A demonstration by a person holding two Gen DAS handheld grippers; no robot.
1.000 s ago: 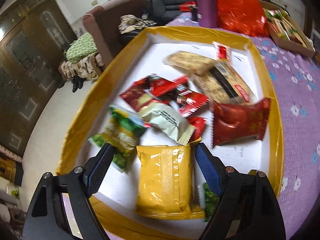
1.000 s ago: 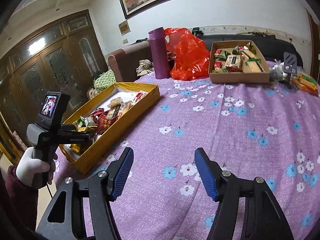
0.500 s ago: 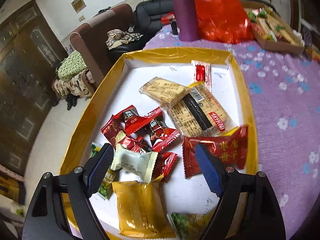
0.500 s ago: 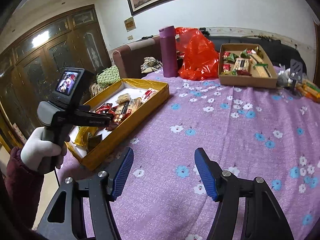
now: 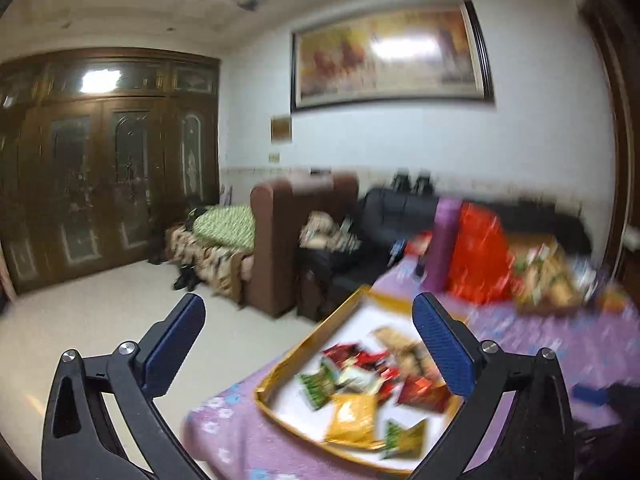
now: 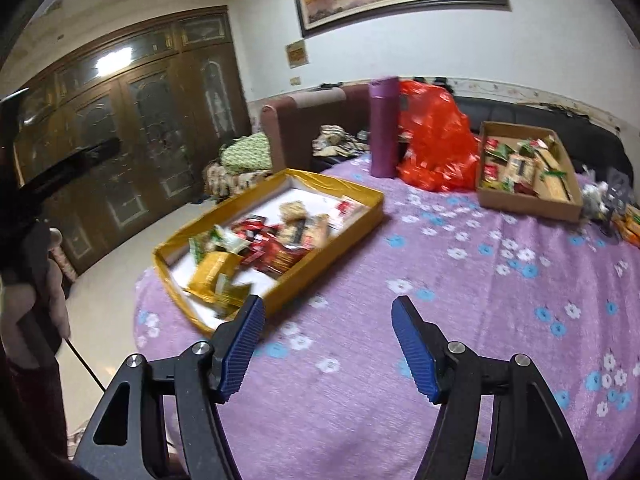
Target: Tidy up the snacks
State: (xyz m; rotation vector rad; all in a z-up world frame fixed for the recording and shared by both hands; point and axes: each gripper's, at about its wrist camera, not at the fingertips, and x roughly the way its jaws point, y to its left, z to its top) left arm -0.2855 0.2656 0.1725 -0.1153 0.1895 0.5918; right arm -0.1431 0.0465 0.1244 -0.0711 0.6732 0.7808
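Right wrist view: purple floral tablecloth [image 6: 460, 280] before brown cabinet [image 6: 120, 128]

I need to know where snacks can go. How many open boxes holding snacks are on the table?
2. A yellow box sits near the table's left edge; a brown cardboard box sits farther back on the right, beside the red bag.

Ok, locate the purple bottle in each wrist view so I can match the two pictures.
Left wrist: purple bottle right of centre, blurred, against the red plastic bag.
Right wrist: purple bottle upper centre, upright, left of the bag.
Shared landmark: yellow tray of snacks, nearer than the bottle.
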